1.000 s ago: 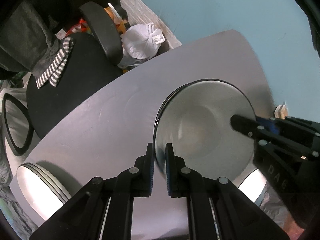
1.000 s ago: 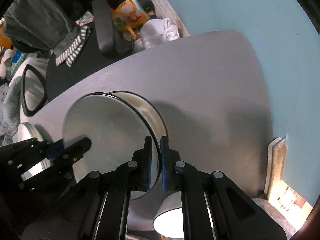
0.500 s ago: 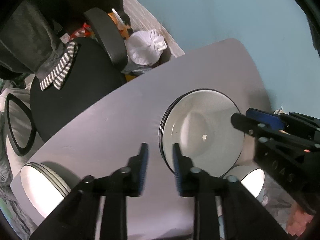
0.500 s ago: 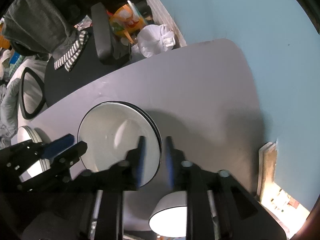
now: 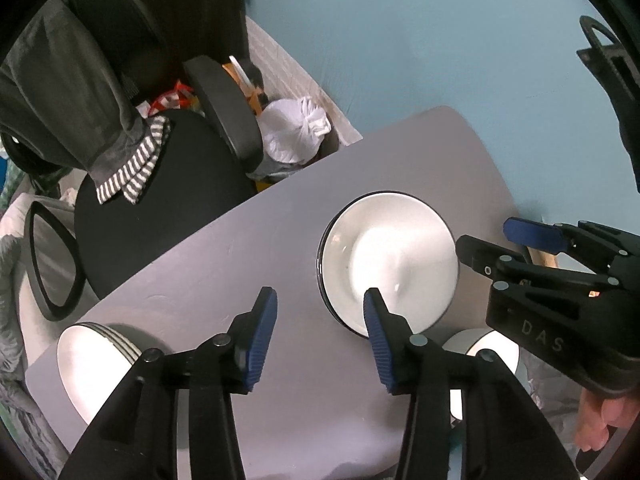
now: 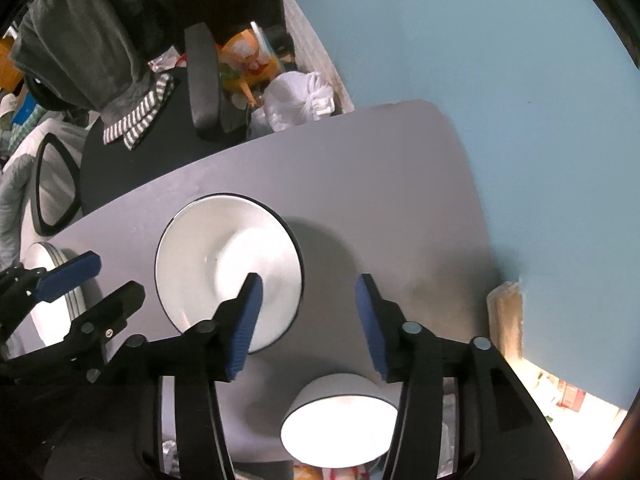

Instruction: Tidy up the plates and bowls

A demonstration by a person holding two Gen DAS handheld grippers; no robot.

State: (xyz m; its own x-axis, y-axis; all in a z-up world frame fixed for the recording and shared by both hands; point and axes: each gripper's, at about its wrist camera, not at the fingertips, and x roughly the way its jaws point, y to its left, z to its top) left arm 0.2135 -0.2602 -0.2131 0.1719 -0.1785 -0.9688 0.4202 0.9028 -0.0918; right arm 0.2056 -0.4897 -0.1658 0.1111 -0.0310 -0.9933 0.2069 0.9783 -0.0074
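The white black-rimmed plate stack (image 5: 390, 260) is seen lying flat on the grey counter (image 5: 224, 264), well in from its edges. The left claw (image 5: 320, 336) is held spread apart above the stack's near rim, nothing gripped. The right claw (image 6: 308, 320) is likewise held apart, empty, beside the stack's right rim. Bare counter lies beyond toward the blue wall (image 6: 500, 80). A white bowl (image 6: 340, 424) sits at the near edge, a second plate stack (image 5: 96, 364) at the left corner.
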